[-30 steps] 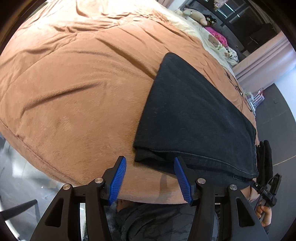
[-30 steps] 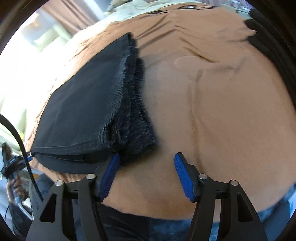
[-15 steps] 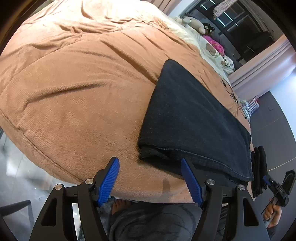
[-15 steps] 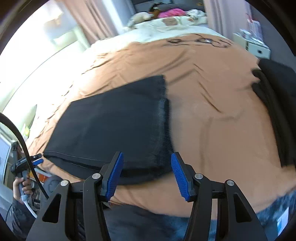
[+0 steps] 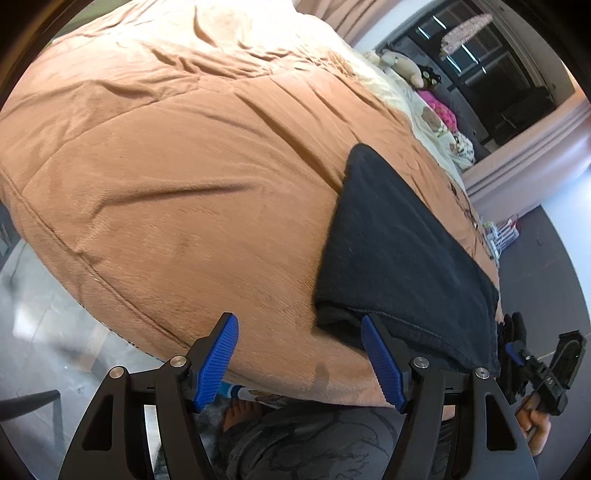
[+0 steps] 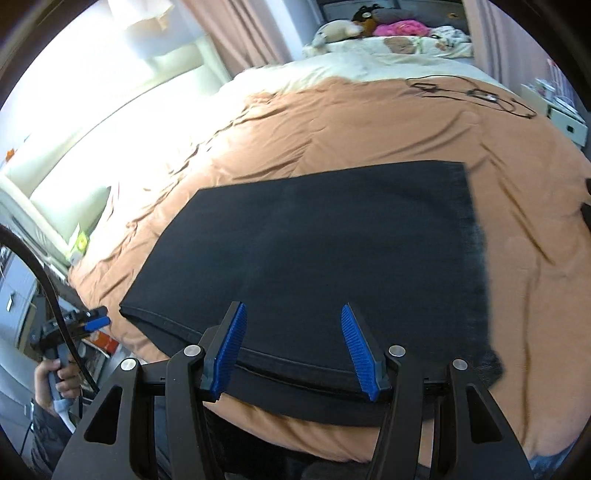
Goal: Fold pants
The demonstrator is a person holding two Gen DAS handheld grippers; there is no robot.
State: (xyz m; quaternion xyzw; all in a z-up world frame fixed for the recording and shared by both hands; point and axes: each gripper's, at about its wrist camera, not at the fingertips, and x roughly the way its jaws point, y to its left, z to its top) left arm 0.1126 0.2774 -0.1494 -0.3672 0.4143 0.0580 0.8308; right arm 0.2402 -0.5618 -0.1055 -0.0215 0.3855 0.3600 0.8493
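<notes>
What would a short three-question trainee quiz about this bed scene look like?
1. True or false: the black pants lie folded flat on the orange blanket.
2. Is anything clamped in the left gripper or the right gripper?
A) pants in both
B) pants in the left only
C) nothing in either
3. Fill in: by the pillows at the far end of the bed lie a few plush ____.

Key
1. True. They form one flat rectangle with layered edges near the camera.
2. C. Both sets of jaws stand apart above the bed, with no cloth pinched between them.
3. Toys.
</notes>
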